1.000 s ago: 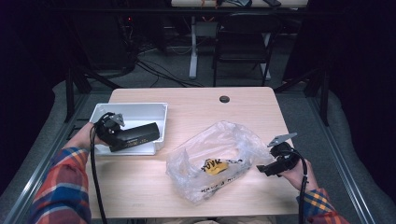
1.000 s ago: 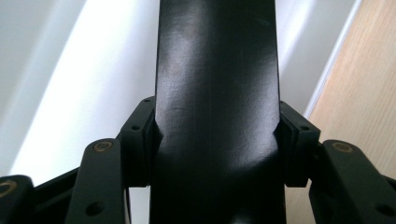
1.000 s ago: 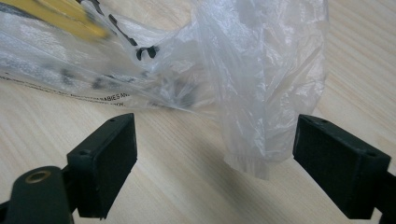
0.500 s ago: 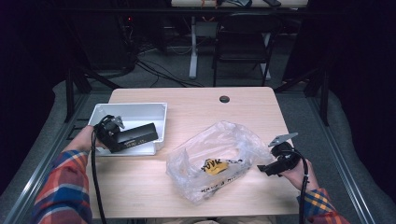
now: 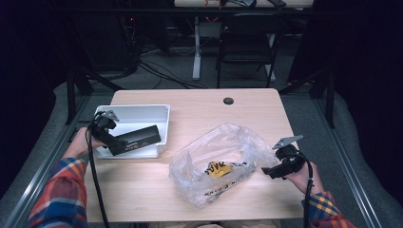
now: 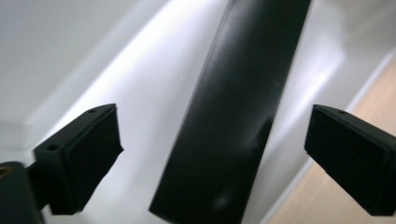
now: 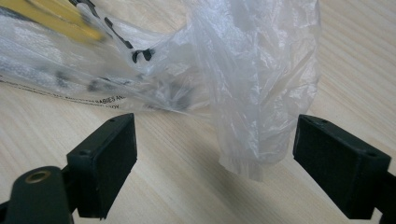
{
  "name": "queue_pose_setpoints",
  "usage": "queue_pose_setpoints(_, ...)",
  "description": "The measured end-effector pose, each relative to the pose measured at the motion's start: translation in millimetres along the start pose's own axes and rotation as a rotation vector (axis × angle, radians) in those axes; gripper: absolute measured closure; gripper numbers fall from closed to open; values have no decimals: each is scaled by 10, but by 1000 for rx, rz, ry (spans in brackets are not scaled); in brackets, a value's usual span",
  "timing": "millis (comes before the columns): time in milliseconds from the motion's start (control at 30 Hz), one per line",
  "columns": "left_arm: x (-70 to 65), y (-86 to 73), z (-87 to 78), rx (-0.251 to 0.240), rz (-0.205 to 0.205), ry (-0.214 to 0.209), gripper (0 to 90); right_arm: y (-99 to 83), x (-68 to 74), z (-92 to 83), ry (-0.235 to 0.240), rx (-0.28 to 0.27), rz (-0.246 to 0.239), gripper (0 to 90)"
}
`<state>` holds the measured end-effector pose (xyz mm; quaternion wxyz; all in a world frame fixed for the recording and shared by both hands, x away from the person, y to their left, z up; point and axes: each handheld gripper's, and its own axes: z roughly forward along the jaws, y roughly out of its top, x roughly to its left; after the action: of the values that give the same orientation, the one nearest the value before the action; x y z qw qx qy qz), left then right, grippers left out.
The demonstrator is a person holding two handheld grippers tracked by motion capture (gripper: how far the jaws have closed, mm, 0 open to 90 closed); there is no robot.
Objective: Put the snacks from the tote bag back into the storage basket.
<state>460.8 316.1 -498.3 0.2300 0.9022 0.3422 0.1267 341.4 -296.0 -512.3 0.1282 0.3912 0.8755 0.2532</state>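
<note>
High view. Your left gripper point(image 5: 105, 124) sits at the near-left corner of the shallow white rectangular plastic tray point(image 5: 161, 112). A long, flat, glossy black bar-shaped device point(image 5: 134, 139) lies across the tray's near edge, its long axis running left to right and away from your left hand. Your right gripper point(image 5: 284, 161) rests just beside the right end of the crumpled clear plastic bag with black print and a yellow item inside point(image 5: 223, 161), on the pale wood-grain table point(image 5: 204, 102). Your left hand is much the nearer to the bar.

Left gripper view. Jaws wide apart, holding nothing. The black bar runs lengthwise between them, clear of both pads; smooth and rigid, over the tray's white floor.

Right gripper view. Jaws wide apart, empty. A thin, wrinkled fold of the bag hangs between them, nearer the right-hand pad, touching neither.
</note>
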Motion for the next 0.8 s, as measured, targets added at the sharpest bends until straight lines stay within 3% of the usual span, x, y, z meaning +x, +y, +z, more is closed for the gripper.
queue_pose_setpoints(133,-64,77,-42,-52,-77,37,53,10,29,13,1,5,-8,132)
queue_pose_setpoints(333,-207,261,-10,-134,-211,109,162,-2,63,34,0,11,-31,135)
queue_pose_setpoints(400,-262,330,8,-168,-247,101,214,-7,66,34,1,19,-35,138)
queue_pose_setpoints(567,-365,472,91,-188,-311,121,411,-14,65,24,-2,11,-28,143)
queue_pose_setpoints(733,-417,581,224,-174,-389,158,629,-18,69,22,-5,8,-26,145)
queue_pose_setpoints(800,-422,624,293,-155,-410,136,707,-16,70,22,-7,11,-23,147)
